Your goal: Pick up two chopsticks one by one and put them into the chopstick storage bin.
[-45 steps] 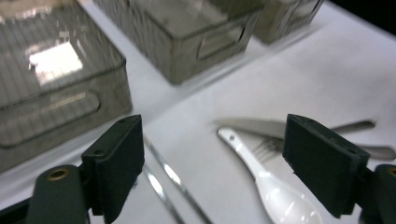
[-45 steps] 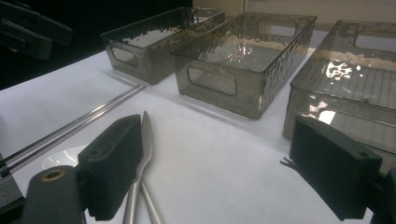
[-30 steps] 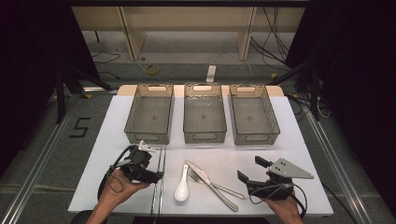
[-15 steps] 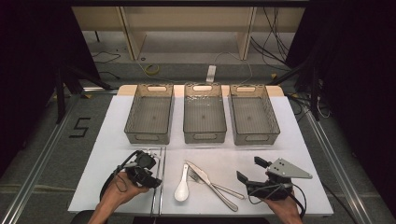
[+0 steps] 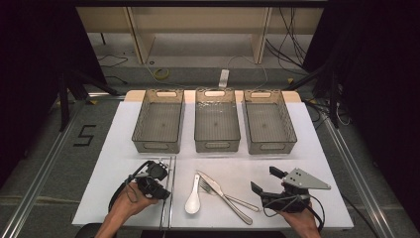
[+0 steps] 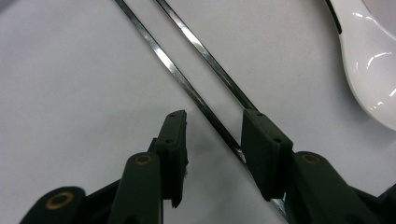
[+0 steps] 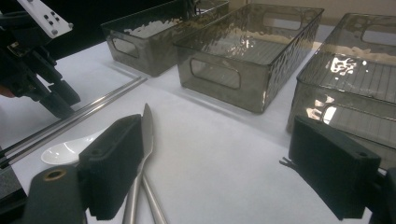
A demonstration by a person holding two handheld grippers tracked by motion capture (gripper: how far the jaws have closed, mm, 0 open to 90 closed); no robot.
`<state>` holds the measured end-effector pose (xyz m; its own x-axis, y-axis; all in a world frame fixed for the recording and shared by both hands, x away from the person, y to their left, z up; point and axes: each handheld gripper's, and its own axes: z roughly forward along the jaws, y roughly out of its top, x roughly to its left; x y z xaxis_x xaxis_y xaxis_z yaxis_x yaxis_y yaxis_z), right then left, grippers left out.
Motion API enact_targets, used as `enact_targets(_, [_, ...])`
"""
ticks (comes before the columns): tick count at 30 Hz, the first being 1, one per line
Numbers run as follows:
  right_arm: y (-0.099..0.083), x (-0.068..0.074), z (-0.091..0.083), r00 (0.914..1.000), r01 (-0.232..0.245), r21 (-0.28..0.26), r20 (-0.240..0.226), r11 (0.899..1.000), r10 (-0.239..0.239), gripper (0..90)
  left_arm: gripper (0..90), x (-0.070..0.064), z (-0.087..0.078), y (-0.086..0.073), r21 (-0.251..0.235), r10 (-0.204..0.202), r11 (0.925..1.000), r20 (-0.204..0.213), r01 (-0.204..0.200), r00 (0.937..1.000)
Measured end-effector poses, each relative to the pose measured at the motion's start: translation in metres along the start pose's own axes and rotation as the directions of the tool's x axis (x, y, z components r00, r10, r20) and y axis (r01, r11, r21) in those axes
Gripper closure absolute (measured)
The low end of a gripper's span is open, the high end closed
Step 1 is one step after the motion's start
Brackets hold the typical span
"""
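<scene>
Left gripper (image 6: 215,135) — jaws spread, lowered over the pair of thin metal chopsticks (image 6: 196,93) lying on the white counter (image 5: 114,163). Beside them, a white ceramic spoon (image 5: 192,201), steel knife (image 5: 223,196) and fork (image 5: 233,198). Right gripper (image 5: 265,181) — jaws spread wide, holding nothing.

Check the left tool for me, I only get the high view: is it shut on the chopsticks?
Observer: No. In the left gripper view the left tool is open, and the nearer chopstick runs through the gap.
Operator: Both sticks in?
Observer: No. The other chopstick passes behind one jaw, outside the gap.
Operator: And the other hand?
Observer: In the right gripper view the right tool is wide open, with nothing between its jaws.
</scene>
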<state>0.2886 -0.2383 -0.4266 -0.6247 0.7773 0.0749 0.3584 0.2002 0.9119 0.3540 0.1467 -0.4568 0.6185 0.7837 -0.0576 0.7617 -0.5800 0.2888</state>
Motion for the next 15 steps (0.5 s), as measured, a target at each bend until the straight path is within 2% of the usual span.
enact_targets(3, [-0.0001, -0.0001, 0.0003, 1.0, 0.0, 0.002, -0.001, 1.0, 0.0, 19.3, 61.4, -0.001, 0.0002, 0.0006, 0.001, 0.0, 1.0, 0.008, 0.0, 1.0])
enact_targets(7, [-0.0001, 0.0, 0.0002, 1.0, 0.003, 0.003, 0.001, 1.0, -0.003, 19.5, 62.3, -0.0016, 0.0033, 0.0015, 0.027, 0.009, 0.9996, 0.005, -0.009, 0.9999])
enact_targets(15, [-0.0001, -0.0002, 0.0, 1.0, 0.003, 0.002, 0.0, 1.0, -0.003, 19.8, 66.2, -0.0008, 0.006, 0.0019, 0.055, 0.021, 0.9983, -0.023, -0.02, 0.9995])
